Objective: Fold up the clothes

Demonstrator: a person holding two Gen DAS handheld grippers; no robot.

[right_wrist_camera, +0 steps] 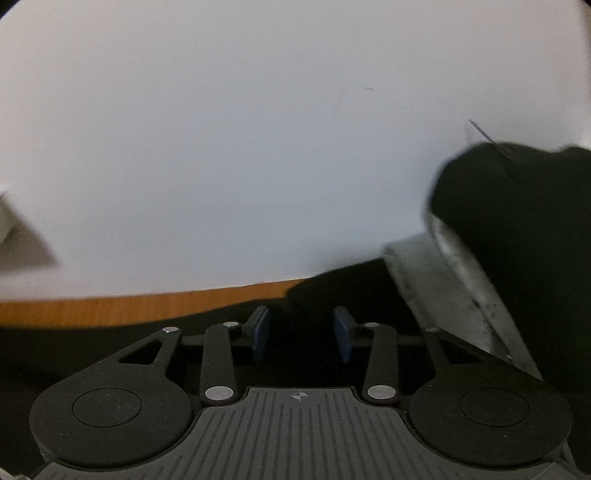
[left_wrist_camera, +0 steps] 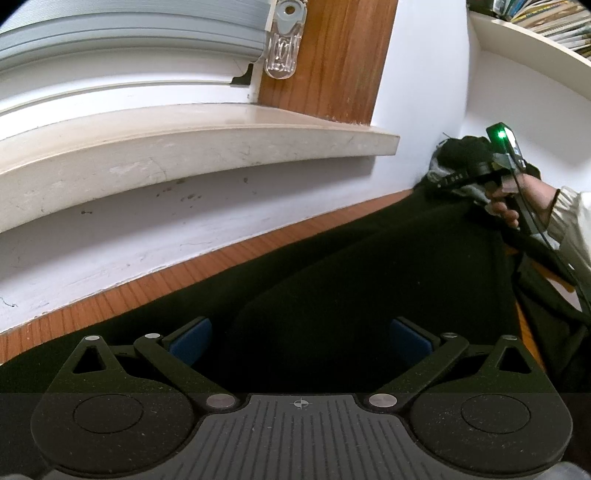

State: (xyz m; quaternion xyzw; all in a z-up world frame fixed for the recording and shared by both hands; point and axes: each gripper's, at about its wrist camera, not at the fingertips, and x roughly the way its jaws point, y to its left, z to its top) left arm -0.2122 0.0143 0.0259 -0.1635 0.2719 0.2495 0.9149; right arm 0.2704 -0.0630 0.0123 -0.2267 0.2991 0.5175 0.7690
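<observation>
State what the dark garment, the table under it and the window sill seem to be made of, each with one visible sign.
Garment: soft matt black cloth, perhaps fleece; it drapes in folds, with a grey lining.
Table: orange wood or wood-look laminate; fine straight grain lines.
Window sill: probably painted stone or plaster; cream, scuffed and chipped.

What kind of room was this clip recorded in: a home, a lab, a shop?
Most likely a home room. A worn white window sill with pale grey blinds sits above an orange-brown wooden tabletop, and a white wall shelf holds stacked books. A black garment lies on the tabletop.
</observation>
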